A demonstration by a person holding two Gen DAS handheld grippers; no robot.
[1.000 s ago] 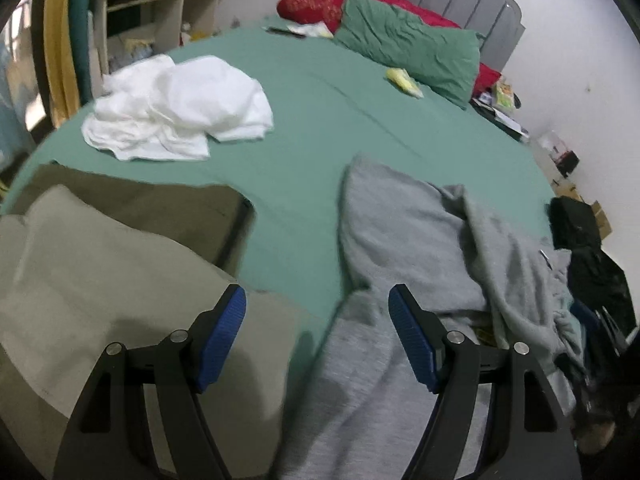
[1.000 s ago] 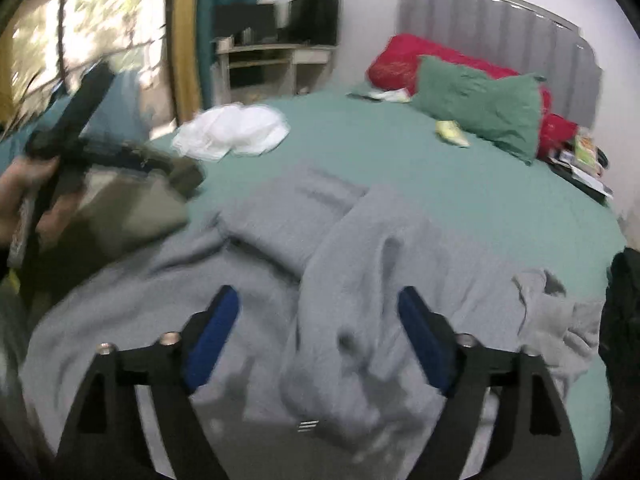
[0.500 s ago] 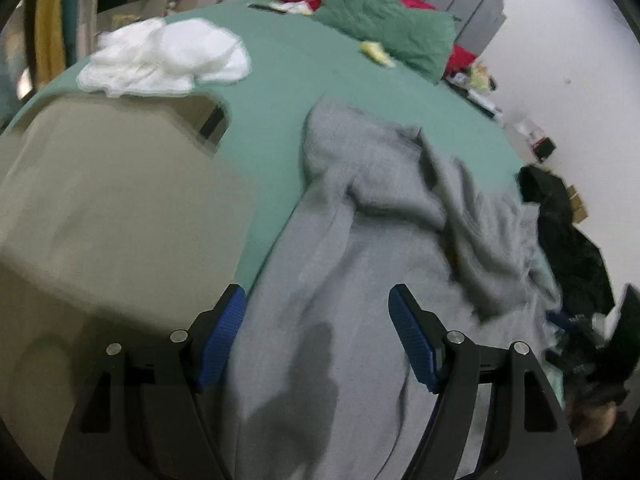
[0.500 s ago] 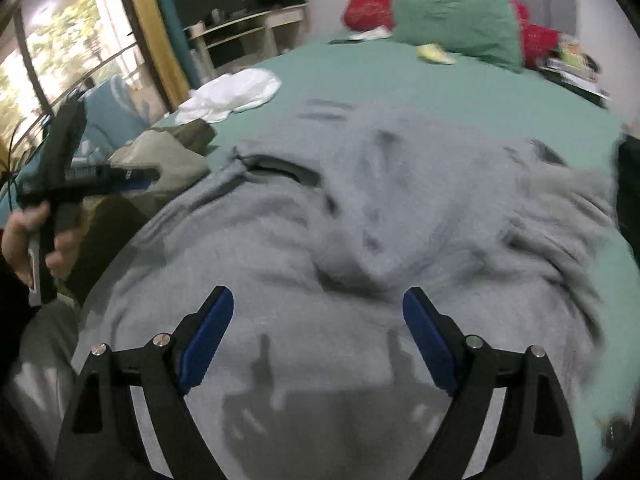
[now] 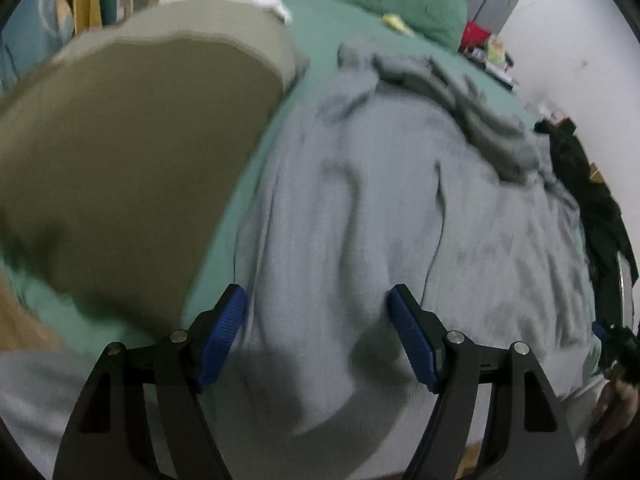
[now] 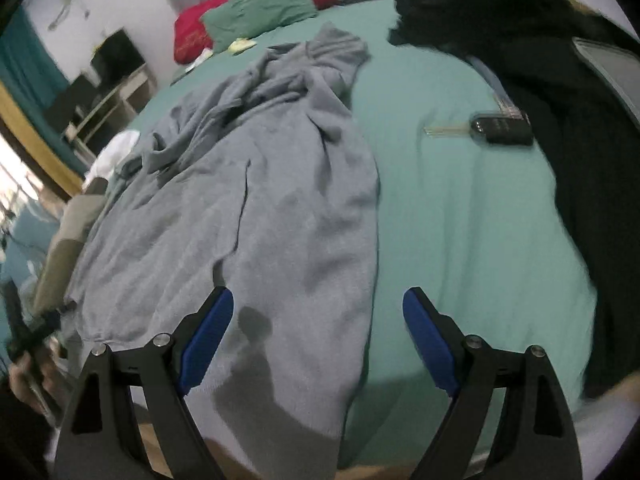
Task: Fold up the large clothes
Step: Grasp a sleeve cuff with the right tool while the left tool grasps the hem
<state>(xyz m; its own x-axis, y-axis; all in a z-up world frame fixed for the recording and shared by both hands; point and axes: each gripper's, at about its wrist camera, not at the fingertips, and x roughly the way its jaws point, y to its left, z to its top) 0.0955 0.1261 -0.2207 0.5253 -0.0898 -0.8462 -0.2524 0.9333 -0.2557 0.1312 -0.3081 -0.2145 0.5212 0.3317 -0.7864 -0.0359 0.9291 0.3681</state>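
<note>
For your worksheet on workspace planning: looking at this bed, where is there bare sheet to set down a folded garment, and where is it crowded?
Widest free patch: green sheet between the grey garment and the black clothing, apart from a dark key fob. More bare sheet lies before the green pillow. Crowded: the olive garment side, where only a thin strip remains.

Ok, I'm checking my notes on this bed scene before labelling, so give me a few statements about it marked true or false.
1. The crumpled grey fleece garment lies on the green bedsheet. True.
2. The right gripper is clamped on the garment. False: its jaws stand open, gripping nothing.
3. A black car key lies on the sheet, beside the grey garment. True.
4. The left gripper holds the olive-khaki folded cloth. False: it is open above grey fabric.
5. The green pillow rests by the headboard. True.
</note>
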